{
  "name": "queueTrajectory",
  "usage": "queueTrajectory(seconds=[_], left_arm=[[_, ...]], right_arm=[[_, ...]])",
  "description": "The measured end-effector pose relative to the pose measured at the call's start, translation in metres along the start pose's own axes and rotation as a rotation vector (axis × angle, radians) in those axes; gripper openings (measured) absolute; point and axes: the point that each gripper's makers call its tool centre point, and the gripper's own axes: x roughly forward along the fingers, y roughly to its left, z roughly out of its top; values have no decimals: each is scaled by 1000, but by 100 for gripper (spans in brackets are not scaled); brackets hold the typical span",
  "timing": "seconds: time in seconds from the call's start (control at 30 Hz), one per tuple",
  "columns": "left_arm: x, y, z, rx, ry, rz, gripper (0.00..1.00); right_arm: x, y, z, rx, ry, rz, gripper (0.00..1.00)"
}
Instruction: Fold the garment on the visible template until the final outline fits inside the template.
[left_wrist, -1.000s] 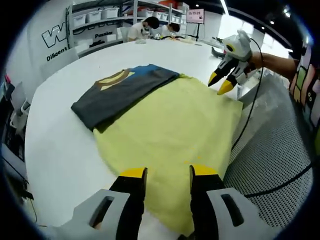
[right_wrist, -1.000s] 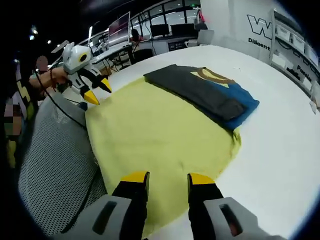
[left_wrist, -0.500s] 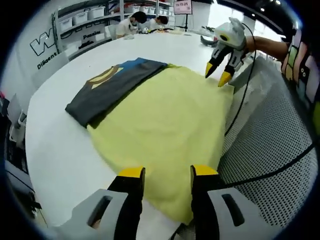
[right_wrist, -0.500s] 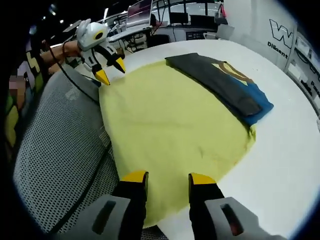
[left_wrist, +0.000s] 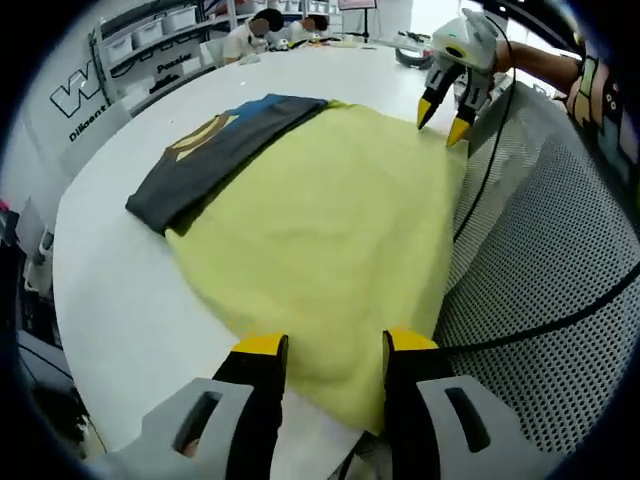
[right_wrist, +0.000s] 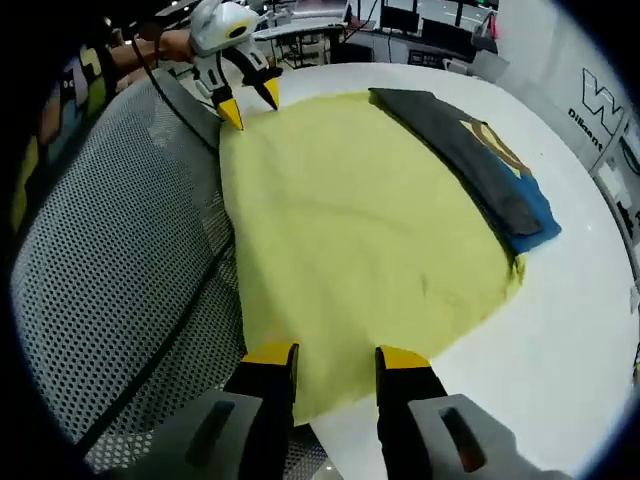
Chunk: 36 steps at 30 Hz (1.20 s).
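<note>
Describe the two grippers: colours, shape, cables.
Each gripper has grey bodies ending in black jaws with yellow tips. The left gripper and right gripper look alike. Seen from afar, the right gripper has a white-grey housing and a black cable trailing from it.

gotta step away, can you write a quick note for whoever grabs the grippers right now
Left gripper: open, holding nothing, over the near edge of the yellow cloth.
Right gripper: open, holding nothing, over the opposite near corner of the cloth.
The dark shirt lies folded in a long strip along the cloth's far edge, on the white table.
Done: shirt looks partly folded.
Left: probably more folds; the cloth is much larger than the strip, so check the outline against it.
</note>
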Motion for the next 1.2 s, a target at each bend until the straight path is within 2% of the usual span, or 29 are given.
queueTrajectory(seconds=[0.07, 0.2, 0.27, 0.4, 0.5, 0.57, 0.73, 0.87, 0.97, 1.1, 1.2], left_arm=[[1, 0, -2, -11, 5, 5, 41], [2, 0, -5, 0, 15, 15, 40], [6, 0, -12, 5, 46, 27, 40], [5, 0, -10, -10, 39, 26, 40], [5, 1, -10, -21, 35, 28, 40], [5, 2, -10, -24, 36, 29, 40], [6, 10, -8, -64, 36, 56, 32], [8, 17, -6, -105, 34, 83, 26], [9, 17, -5, -108, 27, 87, 23], [13, 22, 1, -129, -1, 109, 8], [15, 22, 4, -139, 3, 115, 6]], right_arm=[[-2, -2, 5, 36, -32, -4, 25], [-1, -3, 2, 26, -14, -7, 25], [2, -7, -4, 18, 10, -16, 25], [5, -8, -8, -12, 46, -26, 25], [4, -9, -6, 12, 35, -24, 24], [4, -8, -6, -15, 42, -26, 24], [4, -8, -5, -31, 47, -17, 17], [4, -26, -5, 32, 38, -85, 1], [6, -26, -5, -3, 55, -92, 0], [5, -28, -6, 43, 62, -98, 0], [5, -29, -5, 173, 37, -104, 0]])
